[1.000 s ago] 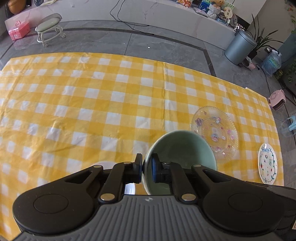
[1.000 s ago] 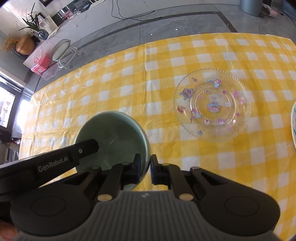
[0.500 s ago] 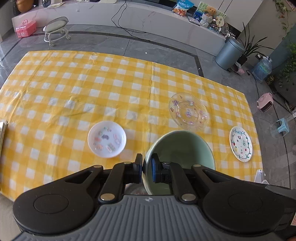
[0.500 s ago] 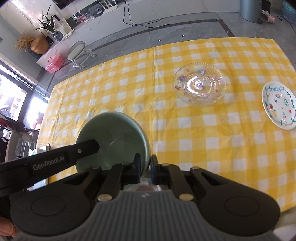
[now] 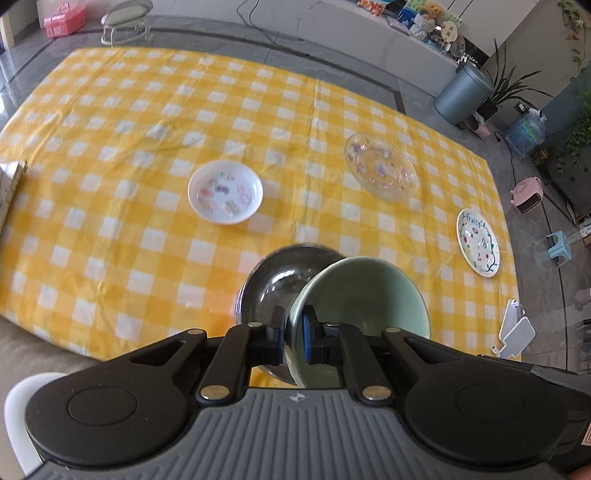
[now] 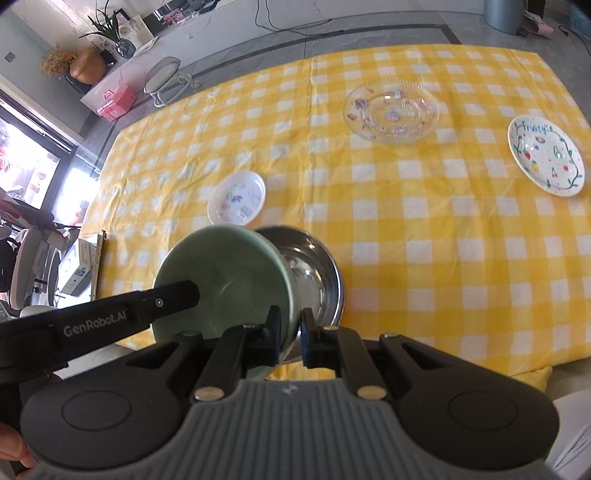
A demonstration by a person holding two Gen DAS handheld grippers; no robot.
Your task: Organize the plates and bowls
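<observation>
Both grippers hold one pale green bowl [image 5: 362,291] [image 6: 229,273] in the air, tilted. My left gripper [image 5: 293,325] is shut on its left rim and my right gripper [image 6: 290,326] is shut on its right rim. The left gripper's finger [image 6: 162,302] shows across the bowl in the right wrist view. A steel bowl [image 5: 273,280] [image 6: 317,273] stands below it near the table's front edge, partly hidden by the green bowl. On the yellow checked cloth [image 5: 110,147] lie a small white saucer [image 5: 225,192] [image 6: 236,197], a clear glass plate [image 5: 380,166] [image 6: 391,110] and a white fruit-painted plate [image 5: 478,242] [image 6: 546,158].
Beyond the table's far side are a grey bin [image 5: 463,94] and a round stool [image 5: 125,14]. A pink heater [image 5: 528,194] and a blue step stool [image 5: 559,249] sit on the floor to the right. A cardboard box [image 6: 79,269] stands at the table's left end.
Both grippers have drawn back toward the near edge and risen with the green bowl between them. The small saucer and then the steel bowl have come into view.
</observation>
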